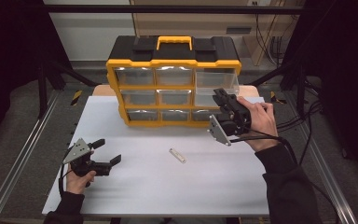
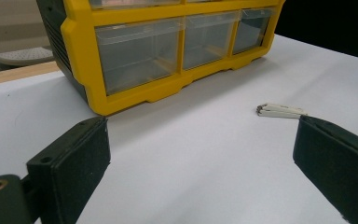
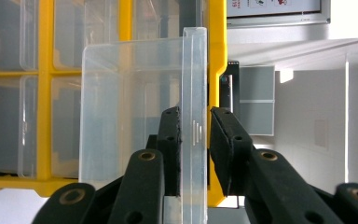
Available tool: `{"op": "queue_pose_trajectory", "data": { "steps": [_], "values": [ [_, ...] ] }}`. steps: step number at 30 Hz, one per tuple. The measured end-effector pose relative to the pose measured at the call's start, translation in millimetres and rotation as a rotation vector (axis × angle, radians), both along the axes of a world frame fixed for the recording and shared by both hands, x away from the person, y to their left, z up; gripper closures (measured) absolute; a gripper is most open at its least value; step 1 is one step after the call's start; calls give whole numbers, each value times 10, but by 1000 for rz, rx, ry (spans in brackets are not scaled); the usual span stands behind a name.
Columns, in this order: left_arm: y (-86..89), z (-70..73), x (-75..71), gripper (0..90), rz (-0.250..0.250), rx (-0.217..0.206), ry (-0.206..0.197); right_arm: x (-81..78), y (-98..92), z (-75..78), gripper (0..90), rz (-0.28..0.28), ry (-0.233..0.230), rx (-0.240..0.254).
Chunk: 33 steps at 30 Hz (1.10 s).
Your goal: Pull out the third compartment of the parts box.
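- While the yellow drawer cabinet (image 1: pixel 173 86) stands at the far edge of the white table (image 1: pixel 168 186), its top right clear drawer (image 1: pixel 216 80) sits pulled part-way out of the frame — toward the person.
- In the right gripper view, the right tool (image 3: pixel 195 154) has its jaws on either side of that drawer's (image 3: pixel 140 112) front wall; the left pad lies against the plastic, the right pad stands just off it, so the jaws are slightly spread and not pinching.
- In the high view, the right tool (image 1: pixel 222 96) reaches the cabinet's right side from the front.
- The left tool (image 1: pixel 108 151) rests low over the table, well in front of the cabinet's left corner — jaws spread wide, nothing between them.
- A small pale clip (image 1: pixel 177 155) lies flat on the table in front of the cabinet, near its middle, apart from both tools; the left gripper view shows the clip (image 2: pixel 279 110) beyond the jaws.
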<state>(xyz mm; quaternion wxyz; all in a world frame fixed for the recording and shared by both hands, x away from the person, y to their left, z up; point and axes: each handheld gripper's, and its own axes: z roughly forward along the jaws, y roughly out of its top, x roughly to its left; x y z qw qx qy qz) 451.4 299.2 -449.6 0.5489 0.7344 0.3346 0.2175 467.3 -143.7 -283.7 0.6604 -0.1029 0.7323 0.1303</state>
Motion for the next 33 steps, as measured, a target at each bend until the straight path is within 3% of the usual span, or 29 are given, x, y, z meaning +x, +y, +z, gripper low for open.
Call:
{"op": "queue_pose_trajectory", "data": {
  "steps": [8, 18, 33],
  "values": [
    [4, 2, 0, 35, 1, -1, -1, -19, -32, 47, 599, 18, 74, 136],
    [3, 3, -1, 35, 0, -2, -1, -35, -91, 138, 447, 8, 256, 467],
    [9, 6, -2, 35, 0, -5, -2, -99, -140, 139, 222, -18, 453, 840]
  ]
}}
